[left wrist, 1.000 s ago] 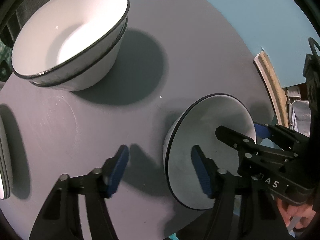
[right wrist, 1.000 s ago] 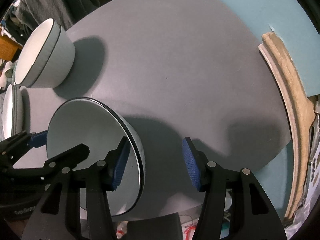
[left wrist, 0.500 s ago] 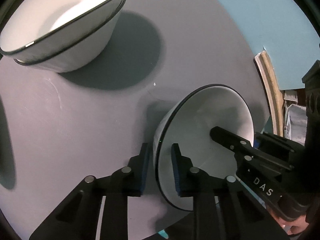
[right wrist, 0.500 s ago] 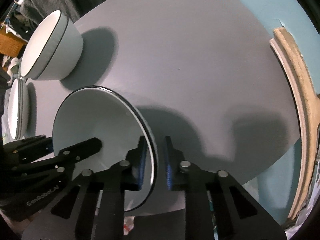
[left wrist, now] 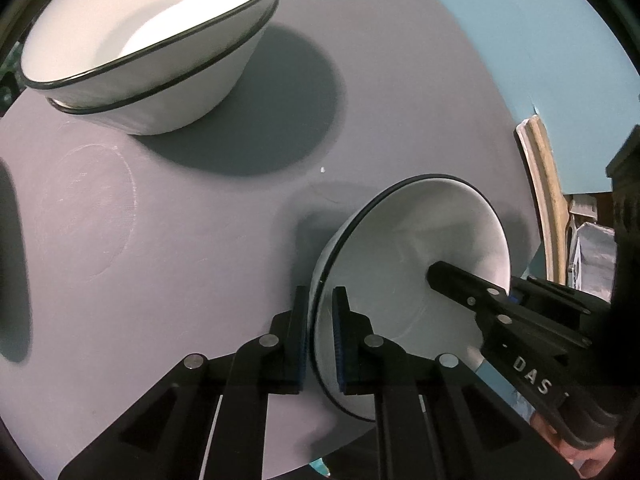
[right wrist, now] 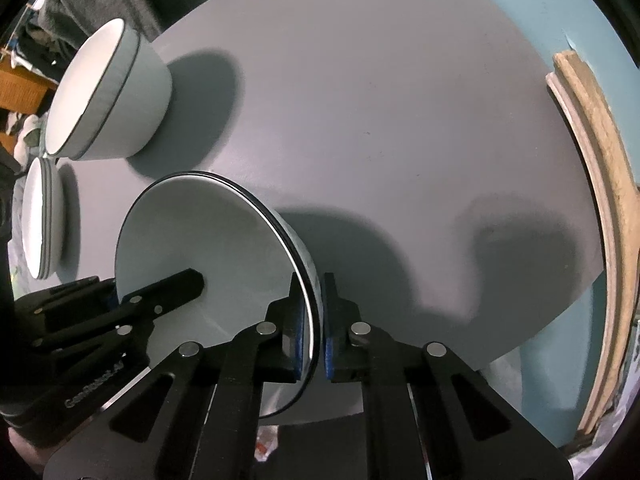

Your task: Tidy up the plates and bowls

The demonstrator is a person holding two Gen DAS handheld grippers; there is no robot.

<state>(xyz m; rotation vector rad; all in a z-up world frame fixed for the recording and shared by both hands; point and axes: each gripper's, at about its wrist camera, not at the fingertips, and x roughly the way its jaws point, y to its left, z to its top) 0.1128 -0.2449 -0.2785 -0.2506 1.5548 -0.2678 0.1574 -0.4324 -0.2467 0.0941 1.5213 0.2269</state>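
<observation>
A white bowl with a black rim sits near the front edge of the round grey table. My left gripper is shut on its left rim. My right gripper is shut on the opposite rim of the same bowl. The right gripper also shows in the left wrist view, and the left gripper in the right wrist view. Two nested white bowls stand at the far left of the table, also in the right wrist view.
A stack of white plates stands at the table's left edge. A curved wooden piece lies beyond the table's right edge against the teal floor. The table stretches bare past the held bowl.
Both grippers went from open around the bowl's rim to shut on it, one on each side. The bowl has barely shifted.
</observation>
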